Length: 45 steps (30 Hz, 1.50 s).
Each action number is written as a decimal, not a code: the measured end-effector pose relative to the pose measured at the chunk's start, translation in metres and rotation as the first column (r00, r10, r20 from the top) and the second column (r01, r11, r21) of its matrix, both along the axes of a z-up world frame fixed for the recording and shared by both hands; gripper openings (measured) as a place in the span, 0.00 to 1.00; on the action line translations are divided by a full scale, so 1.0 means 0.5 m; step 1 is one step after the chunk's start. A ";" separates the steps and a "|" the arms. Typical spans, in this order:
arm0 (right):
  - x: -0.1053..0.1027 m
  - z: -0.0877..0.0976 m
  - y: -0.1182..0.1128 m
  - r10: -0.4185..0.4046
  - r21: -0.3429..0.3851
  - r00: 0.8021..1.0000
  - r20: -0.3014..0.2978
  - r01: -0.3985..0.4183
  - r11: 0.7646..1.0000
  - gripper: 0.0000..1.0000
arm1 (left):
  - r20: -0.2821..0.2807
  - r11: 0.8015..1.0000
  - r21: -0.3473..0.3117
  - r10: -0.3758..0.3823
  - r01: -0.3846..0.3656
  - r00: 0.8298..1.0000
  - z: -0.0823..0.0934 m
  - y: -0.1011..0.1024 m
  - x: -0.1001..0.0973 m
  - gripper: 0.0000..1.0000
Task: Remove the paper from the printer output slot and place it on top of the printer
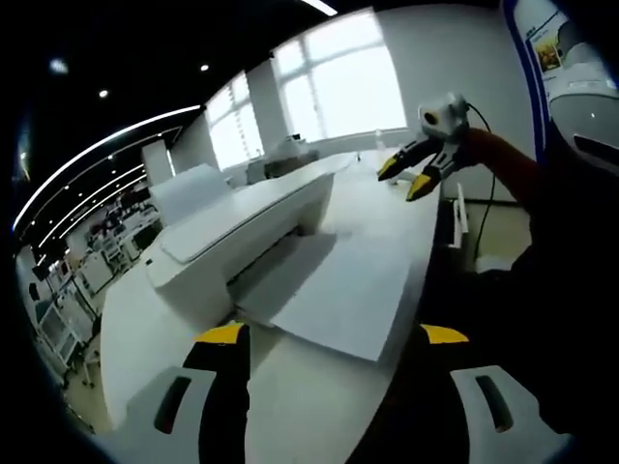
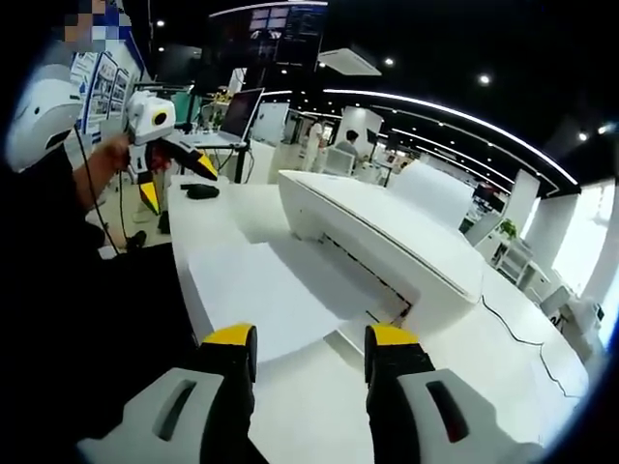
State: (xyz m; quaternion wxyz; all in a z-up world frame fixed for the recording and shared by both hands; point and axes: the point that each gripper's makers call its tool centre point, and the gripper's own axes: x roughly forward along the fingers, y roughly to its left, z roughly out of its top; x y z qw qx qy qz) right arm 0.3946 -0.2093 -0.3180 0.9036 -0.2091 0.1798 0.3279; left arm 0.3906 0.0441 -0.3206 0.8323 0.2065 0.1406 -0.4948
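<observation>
Your tongs wait, released, before a flat white printer (image 2: 387, 232) on a long white table (image 1: 406, 208).

The white paper sheet (image 1: 338, 290) lies in its output slot, spilling onto the table. Your left gripper (image 1: 334, 333) and right gripper (image 2: 309, 338) gape empty; a laptop (image 2: 240, 111) stands beyond.

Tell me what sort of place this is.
Probably an open-plan office or tech showroom: a white printer with paper sits on a long white table, a laptop stands on a desk behind, large windows and strip ceiling lights run overhead.
</observation>
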 end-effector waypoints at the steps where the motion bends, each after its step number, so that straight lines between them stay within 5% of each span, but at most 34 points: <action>1: 0.000 0.002 0.001 0.000 0.001 1.000 0.002 0.000 1.000 0.40 | 0.003 1.000 -0.005 0.002 -0.002 1.000 0.003 -0.001 0.001 0.73; 20: -0.002 -0.011 0.003 0.006 -0.019 1.000 -0.021 -0.006 1.000 0.40 | 0.038 0.999 0.002 -0.047 0.047 0.998 0.011 -0.050 -0.004 0.72; 45: -0.015 -0.014 -0.007 -0.006 -0.016 1.000 -0.025 0.006 1.000 0.40 | 0.013 0.998 0.014 -0.069 0.069 0.998 -0.012 -0.080 -0.010 0.72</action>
